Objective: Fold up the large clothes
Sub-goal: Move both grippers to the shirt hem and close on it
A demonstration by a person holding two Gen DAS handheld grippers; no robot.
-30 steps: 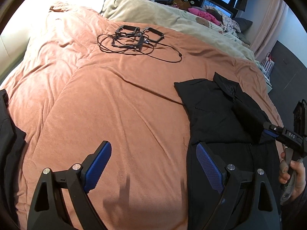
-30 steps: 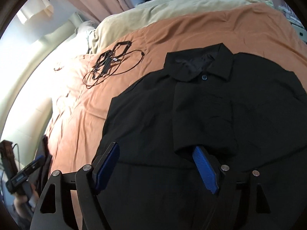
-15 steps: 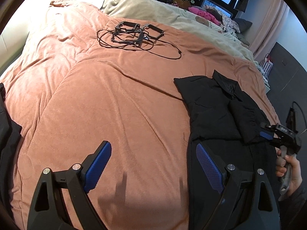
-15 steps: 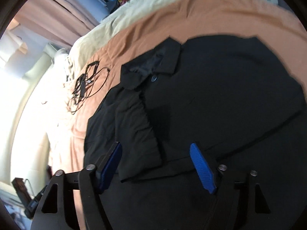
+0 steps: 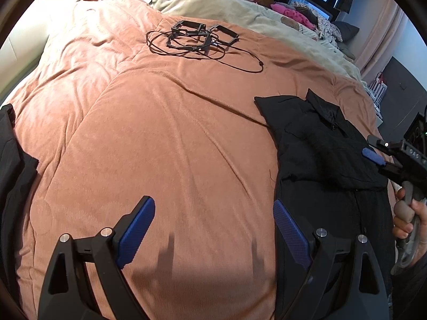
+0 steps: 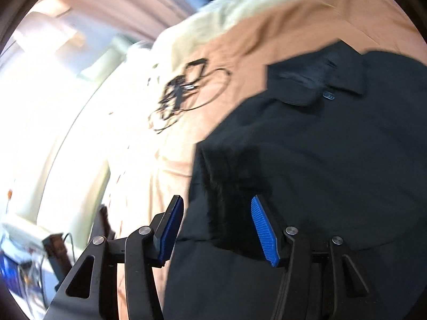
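The right gripper hangs over the black collared button-up shirt, its blue ribbed pads half apart and just now closing, nothing pinched between them; below them lies the shirt's folded-in sleeve. The left gripper stands wide and empty just beside the shirt's near edge, above bare bedding. The shirt lies flat, collar away from the person, on the soft, faintly creased salmon-pink blanket of the bed. One sleeve appears already turned in over the body, so the step in hand is probably the side fold; next, I judge, the right gripper must nip the folded side edge and carry it across the shirt. Far beyond the shirt, a tangle of thin black cable and square black frames rests on the blanket.
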